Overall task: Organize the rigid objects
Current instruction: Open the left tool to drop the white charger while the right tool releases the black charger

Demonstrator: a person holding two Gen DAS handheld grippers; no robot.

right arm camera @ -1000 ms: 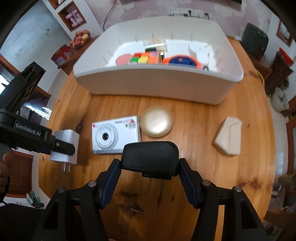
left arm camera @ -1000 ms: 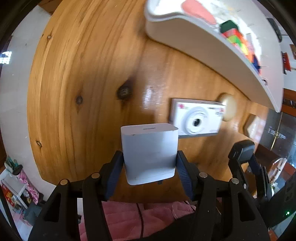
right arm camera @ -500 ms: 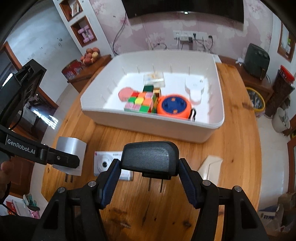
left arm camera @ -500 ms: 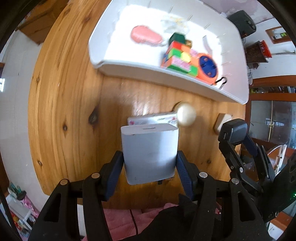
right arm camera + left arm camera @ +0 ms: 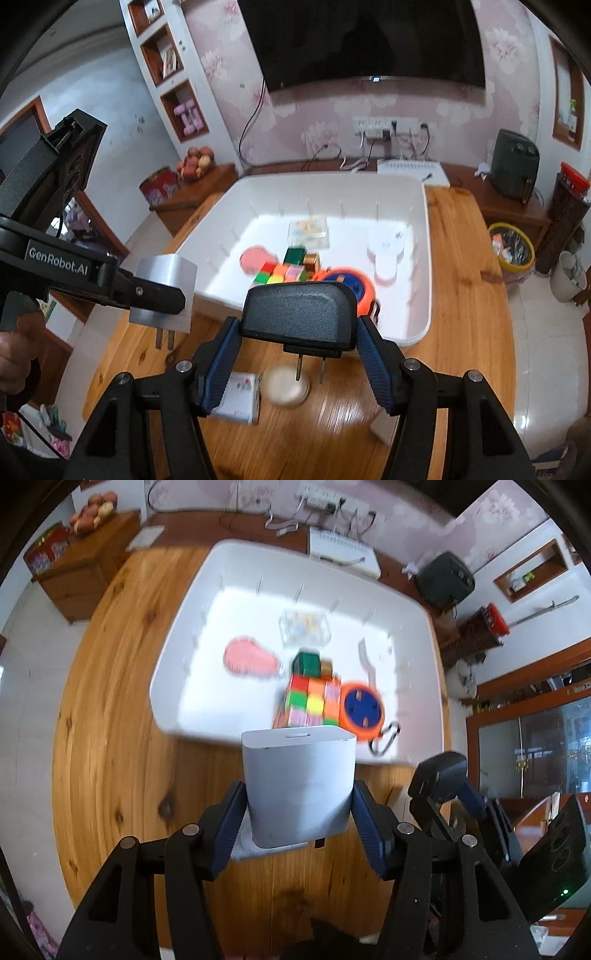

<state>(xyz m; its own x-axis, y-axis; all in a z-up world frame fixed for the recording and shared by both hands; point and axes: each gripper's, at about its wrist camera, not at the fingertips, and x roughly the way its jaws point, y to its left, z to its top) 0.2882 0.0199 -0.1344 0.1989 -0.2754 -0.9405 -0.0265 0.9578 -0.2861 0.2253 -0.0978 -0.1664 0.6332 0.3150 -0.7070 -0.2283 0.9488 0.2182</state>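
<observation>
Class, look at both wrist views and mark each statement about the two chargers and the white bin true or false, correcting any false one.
1. The left gripper holds a white charger. True.
2. The right gripper is empty. False: it holds a black charger.
3. The white bin is empty. False: it holds a colour cube and an orange tape measure, among others.
4. The black charger's prongs point down. True.

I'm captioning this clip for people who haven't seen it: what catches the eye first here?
Each gripper fills the foreground with a plug adapter clamped between its fingers: a white adapter in the left gripper, a black adapter in the right gripper. Beyond them a big white tub sits on the wooden table, holding a multicoloured cube beside an orange and blue reel.
</observation>
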